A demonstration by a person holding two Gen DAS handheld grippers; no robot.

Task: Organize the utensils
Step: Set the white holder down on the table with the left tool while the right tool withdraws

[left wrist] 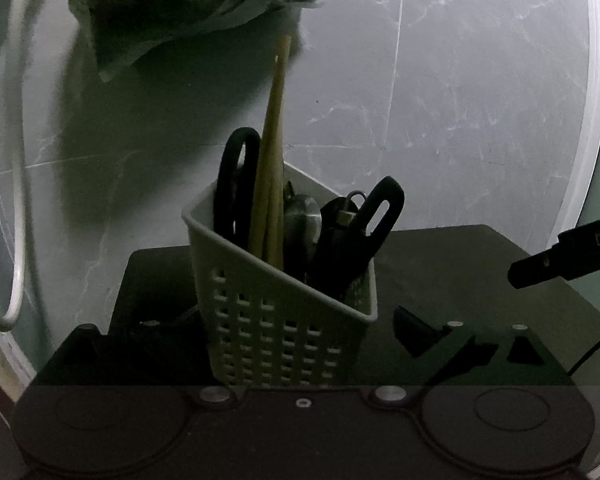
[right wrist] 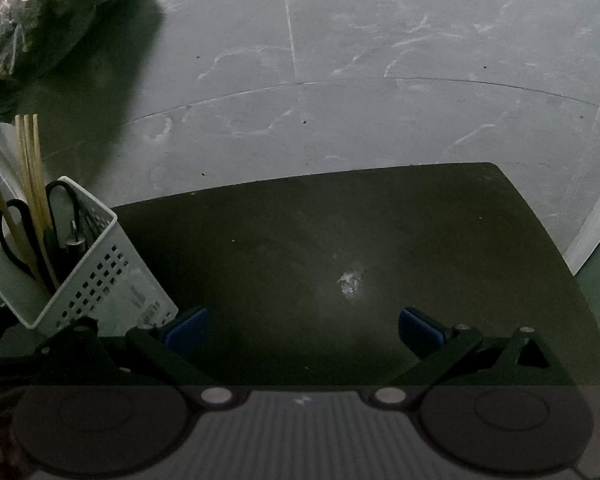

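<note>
A pale perforated basket [left wrist: 284, 320] stands upright on a dark mat [left wrist: 460, 264], straight ahead in the left wrist view. It holds wooden chopsticks [left wrist: 274, 152], black-handled scissors [left wrist: 236, 184], a metal spoon [left wrist: 302, 216] and a black slotted handle [left wrist: 380, 212]. My left gripper [left wrist: 288, 326] is open wide with the basket between its fingers; the right finger [left wrist: 414, 332] stands clear of the basket wall, the left one is lost in shadow. In the right wrist view the basket [right wrist: 100, 280] is at the left. My right gripper [right wrist: 303, 330] is open over the bare mat, nothing between its blue pads [right wrist: 420, 330].
A crinkled plastic bag [right wrist: 40, 20] lies behind the basket on the grey marble surface [right wrist: 380, 60]. A white cable [left wrist: 18, 160] loops at the far left. The mat [right wrist: 340, 232] has a small white scuff [right wrist: 350, 282]. A black part [left wrist: 560, 256] juts in from the right.
</note>
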